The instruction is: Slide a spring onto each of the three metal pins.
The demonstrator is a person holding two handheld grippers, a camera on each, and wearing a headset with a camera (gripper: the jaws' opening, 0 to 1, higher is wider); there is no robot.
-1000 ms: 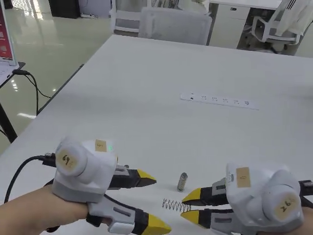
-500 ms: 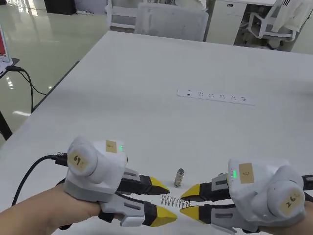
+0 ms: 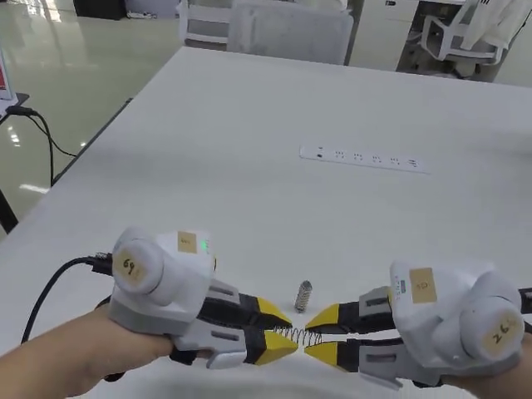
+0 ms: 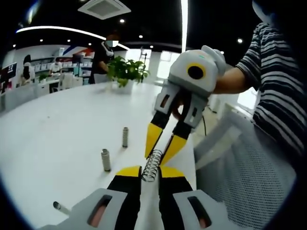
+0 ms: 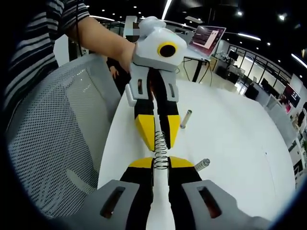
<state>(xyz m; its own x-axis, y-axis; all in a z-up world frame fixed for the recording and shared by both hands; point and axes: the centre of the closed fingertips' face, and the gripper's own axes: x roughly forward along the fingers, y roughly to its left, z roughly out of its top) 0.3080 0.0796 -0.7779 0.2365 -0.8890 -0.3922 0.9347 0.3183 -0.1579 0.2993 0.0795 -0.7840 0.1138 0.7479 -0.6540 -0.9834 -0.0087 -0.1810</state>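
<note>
A thin steel spring [image 3: 299,335] hangs level just above the white table [image 3: 249,166], stretched between both grippers. My left gripper [image 3: 285,332] is shut on its left end and my right gripper [image 3: 313,337] is shut on its right end, yellow tips facing each other. In the left gripper view the spring [image 4: 152,165] runs from my left gripper [image 4: 149,171] up to the right gripper [image 4: 160,154]. In the right gripper view it [image 5: 160,141] sits in my right gripper [image 5: 160,163]. A short upright pin [image 3: 303,294] wearing a spring stands just behind the tips.
The left gripper view shows two upright pins [image 4: 125,137] [image 4: 105,159] and a bare pin [image 4: 60,207] lying flat. A white power strip [image 3: 366,158] lies mid-table. A black cable [image 3: 58,278] trails from my left gripper. Office chairs [image 3: 287,29] stand beyond the far edge.
My left gripper moved right to the spring and its jaws closed on the free end. The spring rose off the table and now spans both grippers. The head camera also shifted.
</note>
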